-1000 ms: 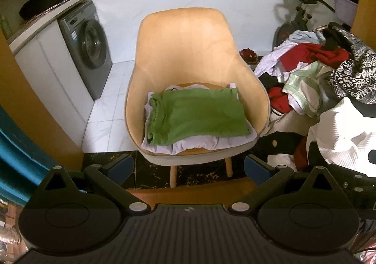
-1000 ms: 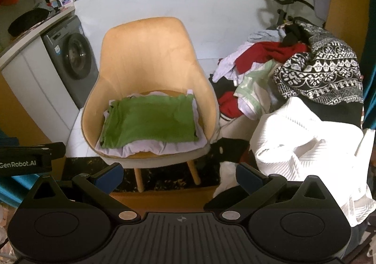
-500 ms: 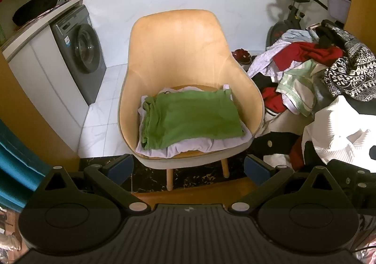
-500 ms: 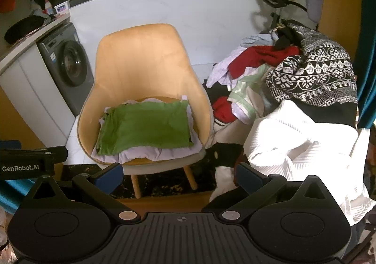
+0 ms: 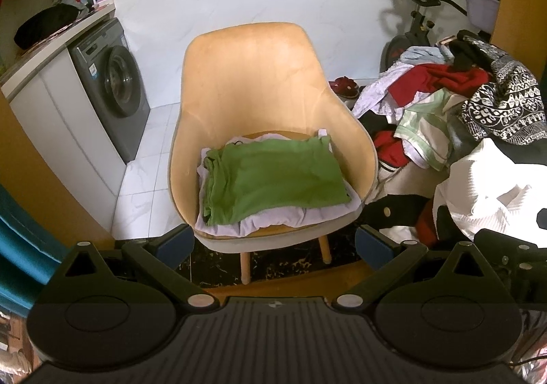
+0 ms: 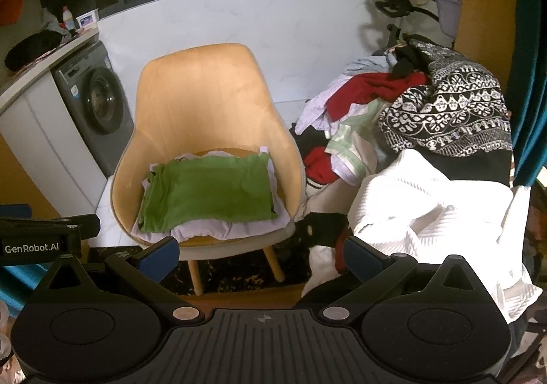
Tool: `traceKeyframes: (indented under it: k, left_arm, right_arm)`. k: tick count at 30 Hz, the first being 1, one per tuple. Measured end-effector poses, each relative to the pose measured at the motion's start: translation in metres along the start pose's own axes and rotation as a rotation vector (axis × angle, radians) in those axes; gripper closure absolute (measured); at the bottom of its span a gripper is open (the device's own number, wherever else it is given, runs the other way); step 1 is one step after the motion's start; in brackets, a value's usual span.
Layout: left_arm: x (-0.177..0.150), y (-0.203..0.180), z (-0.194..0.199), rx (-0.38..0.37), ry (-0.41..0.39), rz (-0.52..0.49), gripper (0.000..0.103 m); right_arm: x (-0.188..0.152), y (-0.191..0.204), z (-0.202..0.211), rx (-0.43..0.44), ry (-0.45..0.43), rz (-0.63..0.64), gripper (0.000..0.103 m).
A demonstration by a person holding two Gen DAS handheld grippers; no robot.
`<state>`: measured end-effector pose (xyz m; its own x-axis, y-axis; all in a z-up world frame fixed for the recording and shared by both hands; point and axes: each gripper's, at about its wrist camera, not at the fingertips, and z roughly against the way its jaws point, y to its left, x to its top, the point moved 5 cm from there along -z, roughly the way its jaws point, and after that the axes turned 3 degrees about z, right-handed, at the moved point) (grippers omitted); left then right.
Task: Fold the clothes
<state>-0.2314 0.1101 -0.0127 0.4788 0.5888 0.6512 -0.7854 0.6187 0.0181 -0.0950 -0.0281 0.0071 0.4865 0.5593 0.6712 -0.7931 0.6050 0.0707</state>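
One tan shell chair (image 5: 259, 83) stands on the tiled floor (image 5: 143, 179) and carries two folded garments. A green shirt (image 5: 273, 179) lies flat on top of a pale lilac garment (image 5: 290, 218), whose edges show at the front and sides of the seat. The stack sits centred on the seat, close to its front edge.

The left tongs (image 5: 273, 242) stand wide apart, with both blue pads (image 5: 174, 242) clear of the chair and nothing between them. The right tongs (image 6: 259, 254) are likewise wide apart and hold nothing; their right pad (image 6: 362, 254) shows in front of the clothes pile without visible contact.

To the right of the chair, one heap of unfolded laundry (image 6: 410, 131) rests beside the chair's right edge. It includes a white ribbed garment (image 6: 427, 206) at the front, a black-and-white patterned garment (image 6: 451, 114) at the top, a red garment (image 6: 369, 86) and a pale green striped one (image 6: 352, 141). One grey washing machine (image 5: 109, 83) stands left of the chair under a counter (image 5: 44, 52).
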Motion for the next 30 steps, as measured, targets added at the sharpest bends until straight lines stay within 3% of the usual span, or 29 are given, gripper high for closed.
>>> traceKeyframes:
  k: [26,30]
  left_arm:
    - [-0.006,0.003,0.012,-0.014,-0.016,-0.007,0.001]
    - [-0.001,0.003,0.016,-0.043,-0.045,-0.029,0.001]
  right_arm:
    - [-0.009,-0.001,0.015,-0.007,-0.020,-0.020,0.001]
    - [-0.008,-0.002,0.018,-0.012,-0.031,-0.032,0.001]
